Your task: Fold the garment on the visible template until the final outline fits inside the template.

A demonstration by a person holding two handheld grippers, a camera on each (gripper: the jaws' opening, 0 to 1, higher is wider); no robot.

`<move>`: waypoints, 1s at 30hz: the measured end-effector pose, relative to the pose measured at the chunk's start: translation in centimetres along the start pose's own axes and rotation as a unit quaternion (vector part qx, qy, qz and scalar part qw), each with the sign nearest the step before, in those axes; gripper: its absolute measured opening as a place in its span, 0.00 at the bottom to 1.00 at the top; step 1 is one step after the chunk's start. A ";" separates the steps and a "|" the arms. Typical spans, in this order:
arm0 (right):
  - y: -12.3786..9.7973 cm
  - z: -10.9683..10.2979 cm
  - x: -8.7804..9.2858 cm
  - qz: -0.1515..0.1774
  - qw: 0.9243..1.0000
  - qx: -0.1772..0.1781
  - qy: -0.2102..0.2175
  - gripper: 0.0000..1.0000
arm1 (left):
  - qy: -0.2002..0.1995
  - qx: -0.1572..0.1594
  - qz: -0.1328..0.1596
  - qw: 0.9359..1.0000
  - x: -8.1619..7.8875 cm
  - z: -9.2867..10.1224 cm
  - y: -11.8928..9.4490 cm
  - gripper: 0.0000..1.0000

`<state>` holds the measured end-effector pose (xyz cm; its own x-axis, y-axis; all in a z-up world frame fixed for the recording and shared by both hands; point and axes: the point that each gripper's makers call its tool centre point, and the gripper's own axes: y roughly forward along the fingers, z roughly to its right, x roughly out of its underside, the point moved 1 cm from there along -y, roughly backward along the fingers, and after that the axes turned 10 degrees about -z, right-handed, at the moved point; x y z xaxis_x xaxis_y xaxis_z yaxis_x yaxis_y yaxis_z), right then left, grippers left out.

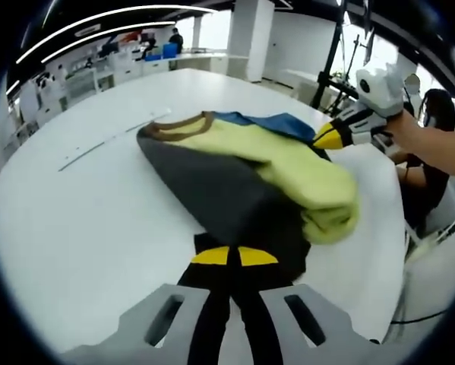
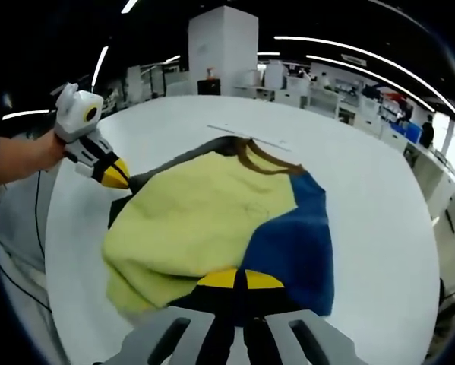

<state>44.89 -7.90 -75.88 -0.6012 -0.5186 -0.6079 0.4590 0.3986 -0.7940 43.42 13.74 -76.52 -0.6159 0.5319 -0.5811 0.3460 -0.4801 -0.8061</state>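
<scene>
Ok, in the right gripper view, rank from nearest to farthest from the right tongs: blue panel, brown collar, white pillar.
1. Blue panel, touching the right tongs, right side.
2. Brown collar, across the garment.
3. White pillar, in the background beyond the table.

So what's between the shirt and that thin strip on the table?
Nothing: in the left gripper view, bare white table separates the garment from the strip.

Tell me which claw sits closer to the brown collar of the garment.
Neither clearly: both claws clamp garment edges far from the brown collar. The left claw grips the dark grey side, the right claw the blue side, each at the garment's opposite end.
</scene>
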 end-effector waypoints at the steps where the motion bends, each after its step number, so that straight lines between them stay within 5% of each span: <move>1: -0.1 0.1 0.0 0.001 1.000 0.001 0.000 0.00 | 0.000 -0.001 0.000 1.000 0.0 -0.1 -0.1 0.00; 15: -2.0 3.7 0.4 0.009 0.999 0.024 0.020 0.00 | -0.008 -0.026 0.004 1.000 -0.1 -2.1 -1.6 0.00; 30: -3.3 8.4 2.0 -0.001 0.998 0.056 0.039 0.00 | -0.031 -0.071 -0.005 0.997 1.2 -6.6 -3.7 0.00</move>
<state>47.64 -16.58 -74.53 -0.6492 -0.4566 -0.6083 0.5261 0.3080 -0.7927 46.11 20.72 -74.98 -0.6609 0.4905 -0.5680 0.4330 -0.3689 -0.8224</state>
